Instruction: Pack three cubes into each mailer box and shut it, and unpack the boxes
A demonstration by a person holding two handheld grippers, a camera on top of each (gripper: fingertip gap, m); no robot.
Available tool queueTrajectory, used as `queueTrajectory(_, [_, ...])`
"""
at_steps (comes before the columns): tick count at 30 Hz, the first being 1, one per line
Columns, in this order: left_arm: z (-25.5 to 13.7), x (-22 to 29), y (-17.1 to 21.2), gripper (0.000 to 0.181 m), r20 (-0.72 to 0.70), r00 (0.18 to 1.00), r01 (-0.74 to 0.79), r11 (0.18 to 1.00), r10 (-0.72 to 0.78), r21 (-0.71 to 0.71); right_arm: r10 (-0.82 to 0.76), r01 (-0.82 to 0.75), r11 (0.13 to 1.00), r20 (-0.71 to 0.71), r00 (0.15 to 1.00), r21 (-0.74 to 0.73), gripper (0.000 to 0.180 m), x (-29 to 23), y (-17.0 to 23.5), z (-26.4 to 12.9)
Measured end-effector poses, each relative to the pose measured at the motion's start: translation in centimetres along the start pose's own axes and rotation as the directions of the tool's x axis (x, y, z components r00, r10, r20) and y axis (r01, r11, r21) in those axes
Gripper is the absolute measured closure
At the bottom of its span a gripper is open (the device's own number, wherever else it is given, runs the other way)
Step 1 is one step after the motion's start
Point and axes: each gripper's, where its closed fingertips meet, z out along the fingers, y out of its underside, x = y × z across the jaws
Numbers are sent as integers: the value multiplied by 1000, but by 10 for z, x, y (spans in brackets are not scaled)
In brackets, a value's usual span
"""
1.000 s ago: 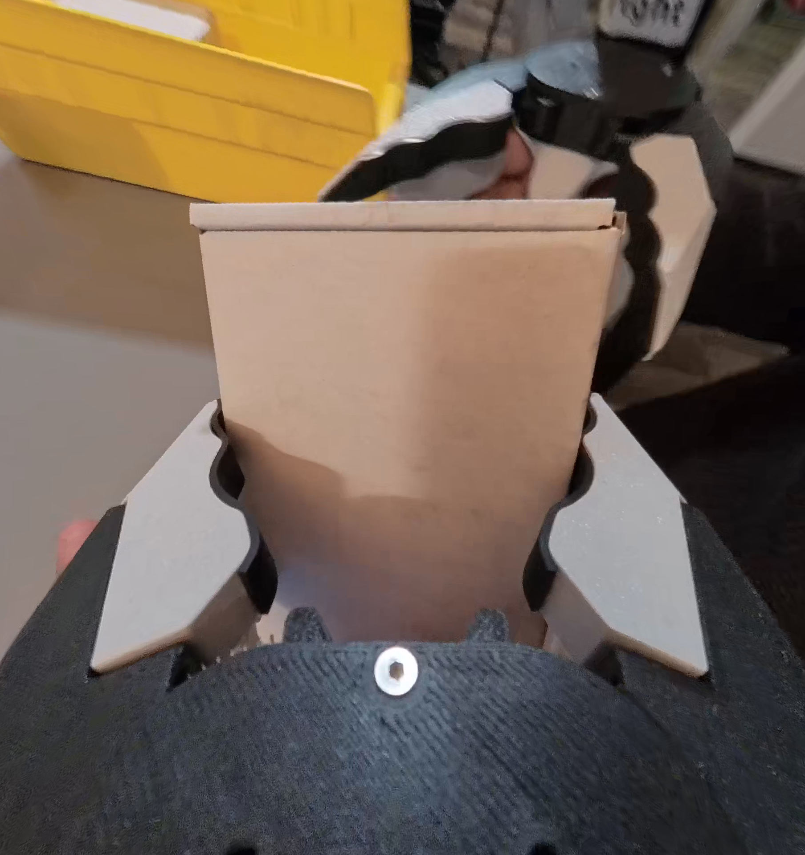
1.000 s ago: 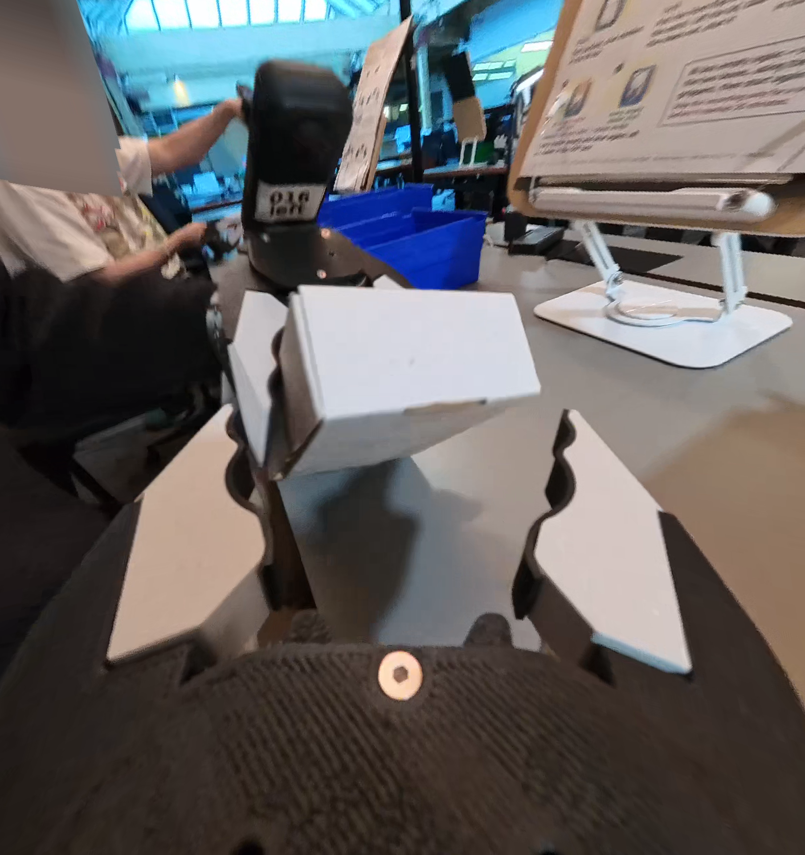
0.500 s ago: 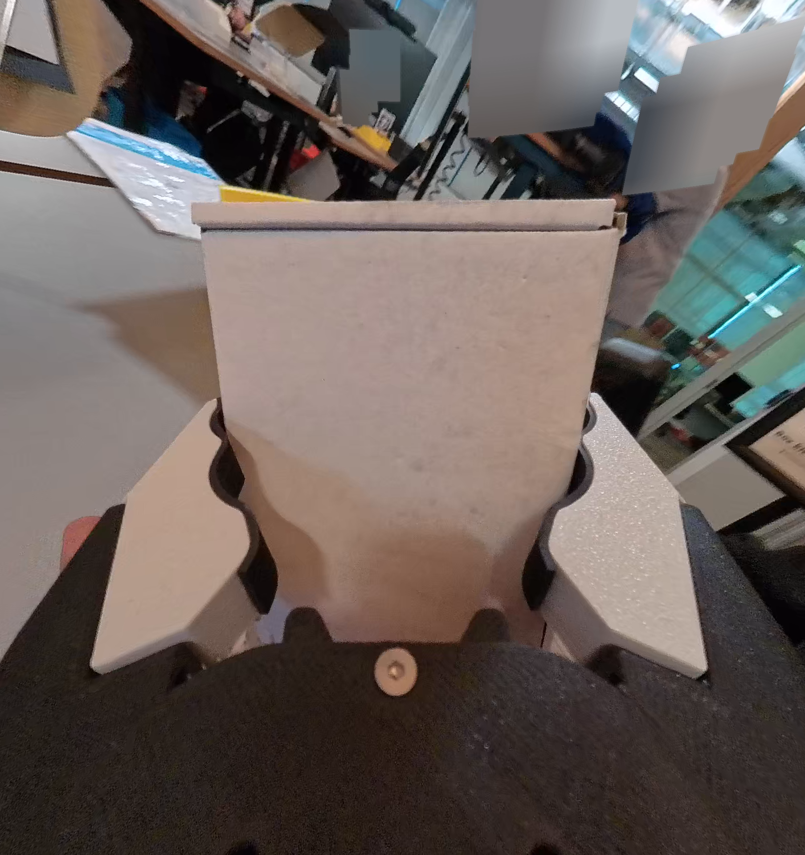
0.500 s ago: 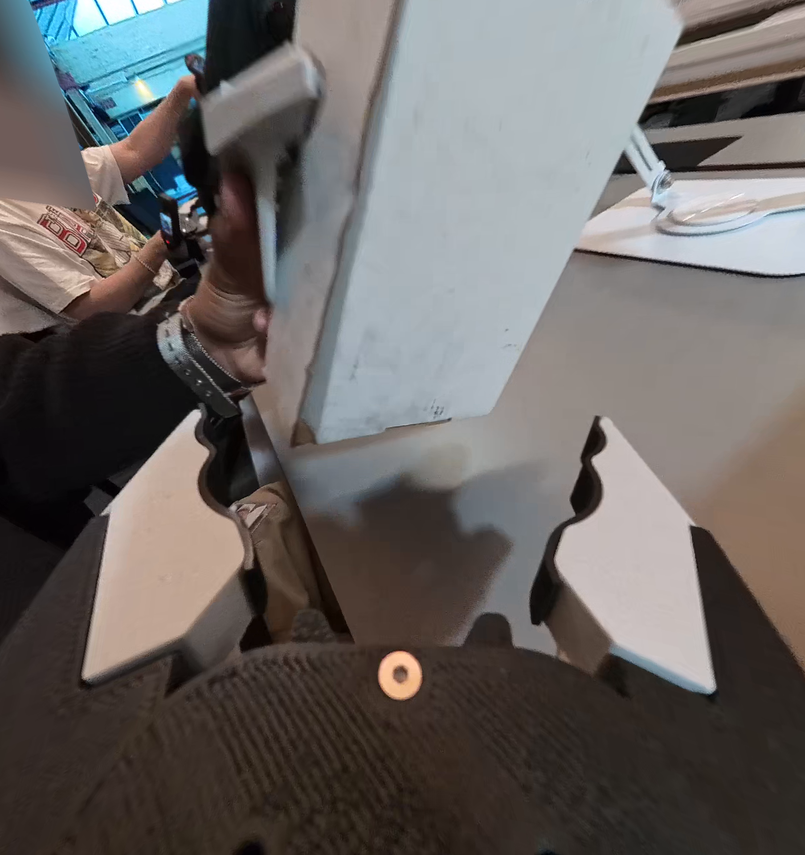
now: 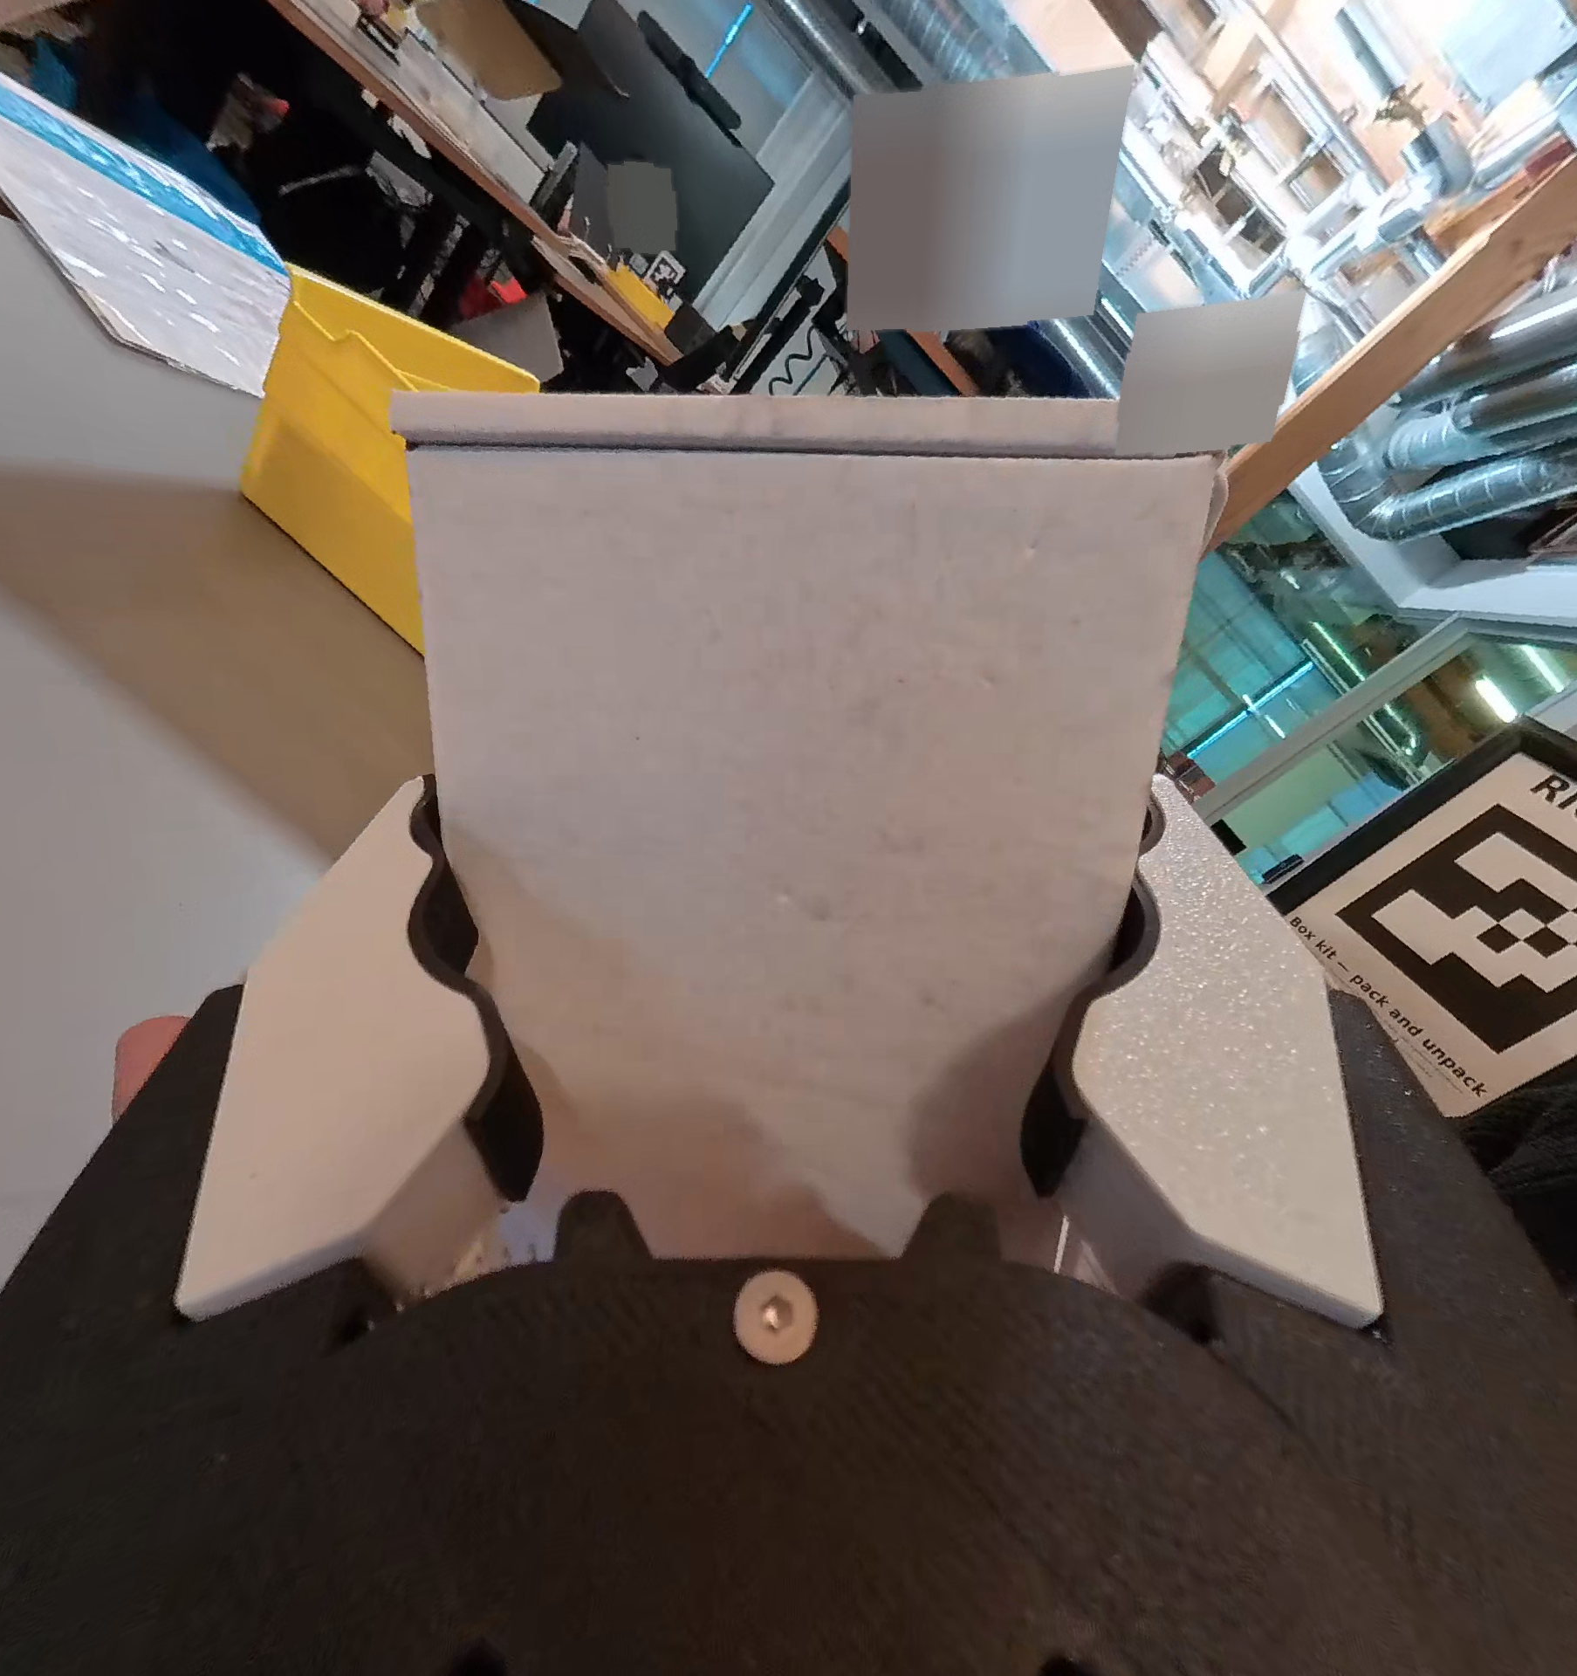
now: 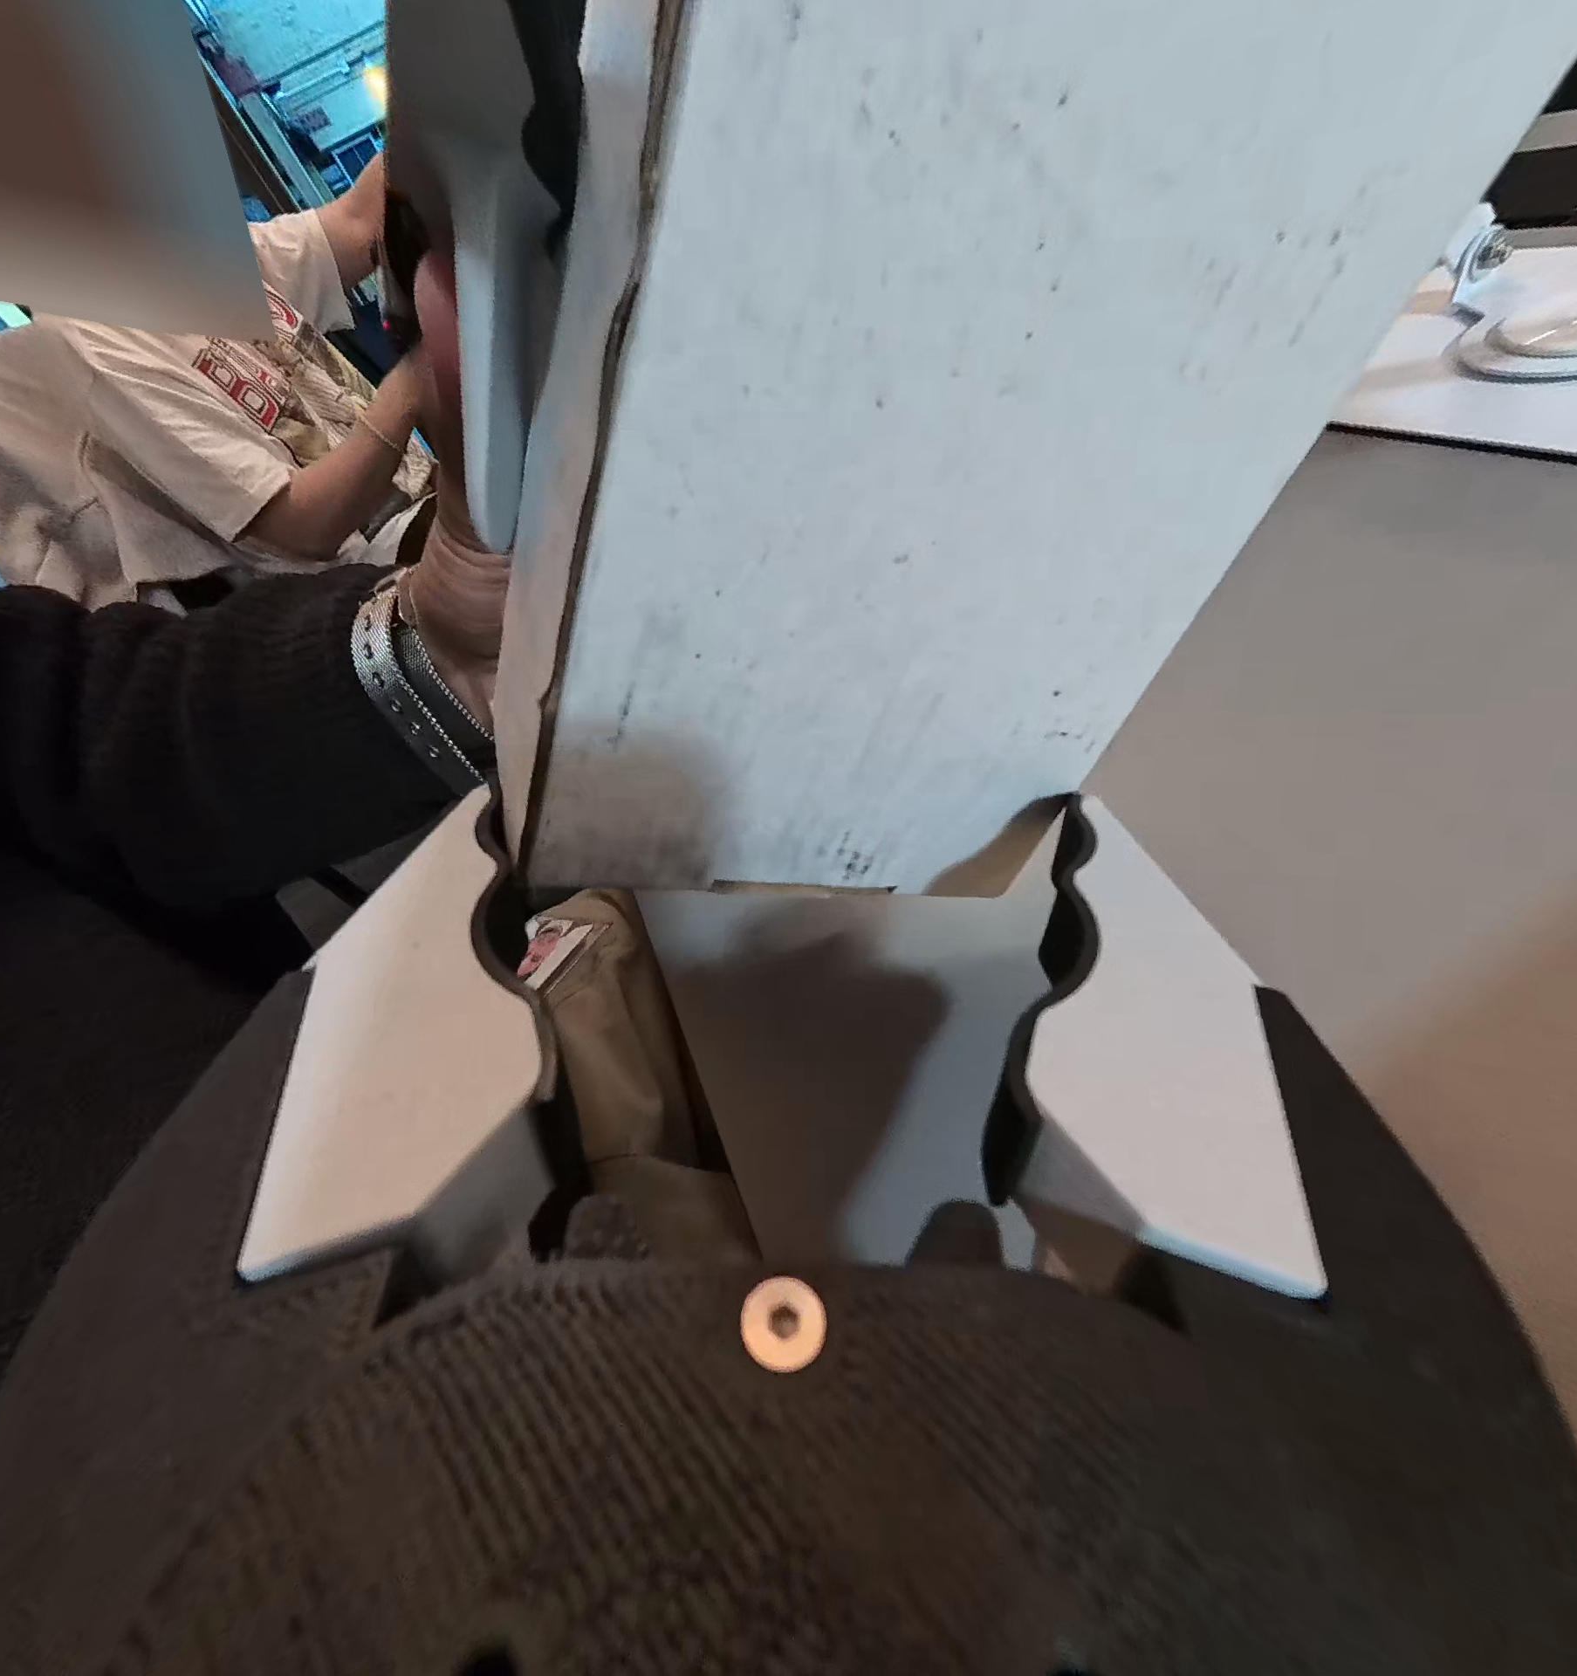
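Observation:
My left gripper [image 5: 789,798] is shut on a closed white mailer box [image 5: 803,680], one finger on each long side, and holds it in the air tilted upward. In the right wrist view the same box [image 6: 902,435] hangs steeply with its lower end right at my right gripper [image 6: 784,807]. That gripper's jaws stand apart and hold nothing. I cannot tell whether the tips touch the box. One left-gripper finger [image 6: 485,272] shows on the box's left side. No cubes are in view.
A yellow bin [image 5: 376,472] stands on the grey table [image 6: 1310,725] behind the box. A black-and-white marker card [image 5: 1492,925] lies at the right. A white stand base [image 6: 1537,363] is at the far right. A person's sleeve and wrist [image 6: 404,689] are at the left. The grippers' ends are close to 8 cm from one another.
My left gripper has tilted the box up, away from the yellow bin. The box's lower end has come to my right gripper's fingertips, and that gripper's jaws have narrowed.

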Motion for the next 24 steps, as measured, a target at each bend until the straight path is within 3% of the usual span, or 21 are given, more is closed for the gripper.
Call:
queueTrajectory(2, [0, -2, 1, 39, 11, 1000, -19, 1000, 20, -15, -2, 2, 1000, -1, 1000, -10, 63, 1, 2, 2])
queueTrajectory(4, [-2, -14, 3, 39, 101, 989, -101, 993, 107, -58, -5, 5, 999, -3, 1000, -36, 82, 3, 9, 3])
queueTrajectory(5, [-4, -19, 2, 39, 141, 977, -152, 985, 162, -85, 4, -5, 998, -23, 1000, -55, 82, 7, 13, 5])
queueTrajectory(7, [-11, -25, -2, 40, 195, 950, -219, 967, 242, -134, 12, -16, 994, -33, 999, -111, 58, 13, 24, 5])
queueTrajectory(8, [-15, -29, -4, 40, 224, 934, -247, 955, 279, -162, 21, -25, 991, -33, 999, -130, 55, 16, 28, 3])
queueTrajectory(11, [-30, -49, 0, 39, 296, 861, -316, 890, 414, -328, 92, -99, 991, -75, 993, -92, 66, 31, 23, -6])
queueTrajectory(14, [-46, -72, 13, 39, 326, 738, -379, 763, 590, -524, 179, -177, 984, -93, 980, 20, 74, 43, 6, -21])
queueTrajectory(17, [-60, -93, 28, 39, 282, 546, -421, 550, 789, -721, 225, -212, 968, -93, 970, 134, 81, 51, -11, -36])
queueTrajectory(21, [-58, -101, 42, 39, 185, 367, -454, 349, 912, -820, 240, -225, 958, -71, 968, 176, 85, 52, -18, -43])
queueTrajectory(24, [-50, -99, 50, 38, 130, 285, -479, 259, 950, -839, 273, -265, 945, -16, 962, 195, 86, 46, -21, -42])
